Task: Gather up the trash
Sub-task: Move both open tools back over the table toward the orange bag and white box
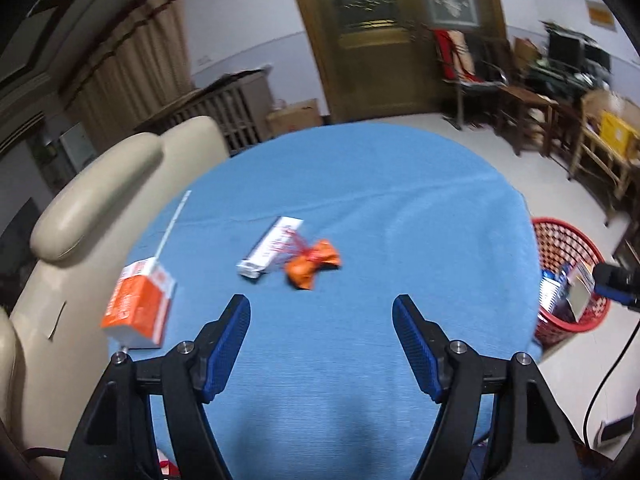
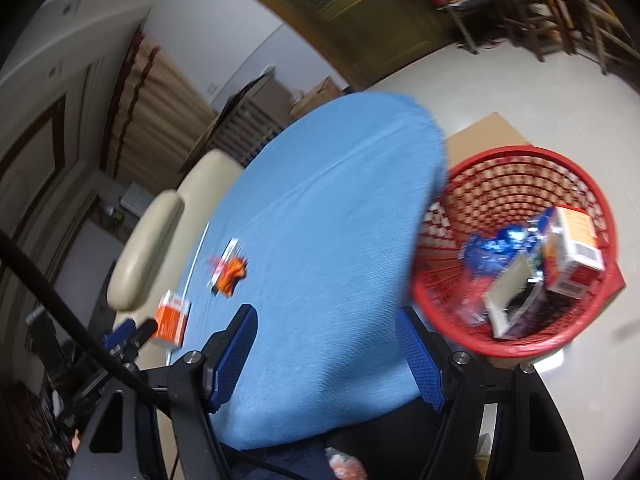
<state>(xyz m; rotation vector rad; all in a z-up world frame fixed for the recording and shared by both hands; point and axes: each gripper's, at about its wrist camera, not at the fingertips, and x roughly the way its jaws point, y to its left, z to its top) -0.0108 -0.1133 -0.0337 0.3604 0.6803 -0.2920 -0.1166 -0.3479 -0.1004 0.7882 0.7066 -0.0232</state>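
Observation:
On the round table with a blue cloth [image 1: 400,208] lie three pieces of trash: an orange and white carton [image 1: 138,304] at the left edge, a white and red box [image 1: 270,247], and a crumpled orange wrapper [image 1: 313,266] beside it. My left gripper [image 1: 321,306] hovers open over the cloth just short of the wrapper, nothing between its blue pads. My right gripper [image 2: 326,316] is open and empty above the table's right edge [image 2: 424,216], next to the red mesh basket [image 2: 516,160]. The basket holds several pieces of trash, among them an orange and white carton [image 2: 576,248].
A cream padded chair [image 1: 100,200] stands against the table's left side. The red basket [image 1: 568,248] sits on a sheet of cardboard [image 2: 488,128] on the floor to the right. Wooden chairs and tables [image 1: 528,108] line the far right wall, before a wooden door [image 1: 372,36].

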